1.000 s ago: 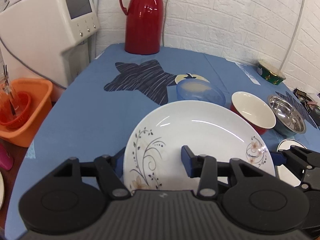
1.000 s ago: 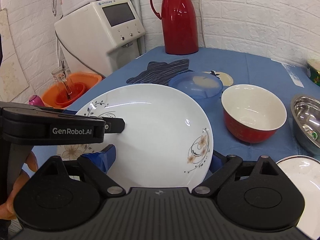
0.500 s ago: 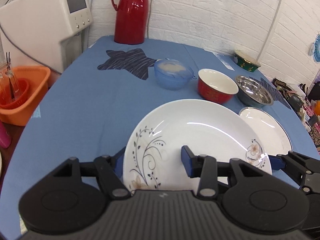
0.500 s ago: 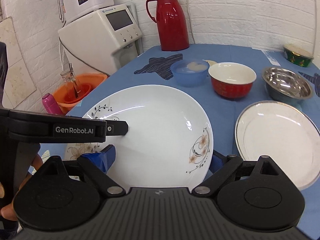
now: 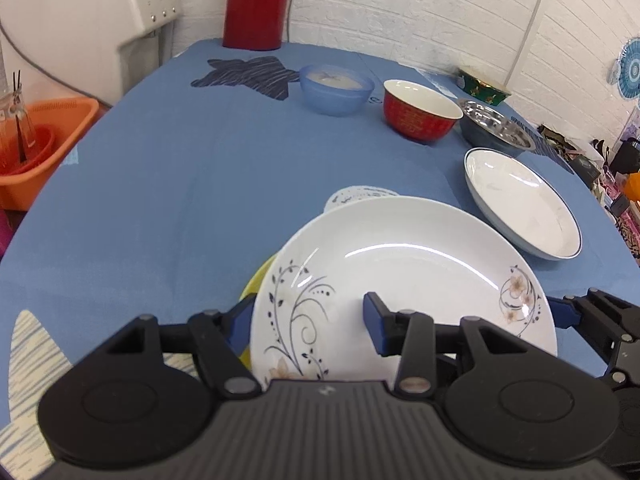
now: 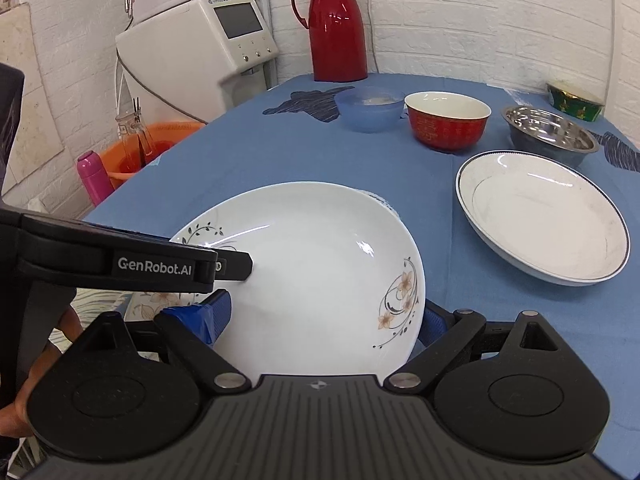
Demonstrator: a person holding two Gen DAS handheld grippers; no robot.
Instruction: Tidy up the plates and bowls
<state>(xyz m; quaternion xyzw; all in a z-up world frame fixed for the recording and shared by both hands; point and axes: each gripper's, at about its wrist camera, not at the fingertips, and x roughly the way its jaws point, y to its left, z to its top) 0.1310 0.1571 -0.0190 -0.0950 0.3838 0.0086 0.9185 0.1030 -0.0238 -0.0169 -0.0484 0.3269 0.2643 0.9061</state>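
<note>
Near edge of the table (image 5: 160,184): I hold the flowered plate (image 5: 400,276) here, tilted a little, over other dishes.
Left gripper (image 5: 307,324): clamped on the flowered plate's left rim, one pad on its top face and the other tucked outside the rim.
Right gripper (image 6: 316,318): clamped on the same plate's right side, one blue pad over its face and one behind its right edge.
Under the plate: a yellow dish (image 5: 256,288) shows past the left rim and a white lacy dish (image 5: 360,197) past the far rim; I cannot tell whether my plate touches them.
Right of my plate: a white plate with a dark rim line (image 5: 524,208) sits near the table's right edge, just apart from my plate's rim.
Far side of the table: a blue bowl (image 5: 336,90), a red bowl (image 5: 420,118) and a steel bowl (image 5: 496,130) stand in a row, each close beside the next; the steel bowl sits just behind the rimmed plate.
Far right corner: a green tin (image 5: 484,86).
Far edge: a red flask (image 5: 256,0) stands against the brick wall.
Open room: bare blue cloth runs wide across the middle and left of the table, between my plate and the bowls.
Off the left edge: an orange basin (image 5: 40,140) sits lower than the tabletop, beside a white machine (image 5: 100,12).
</note>
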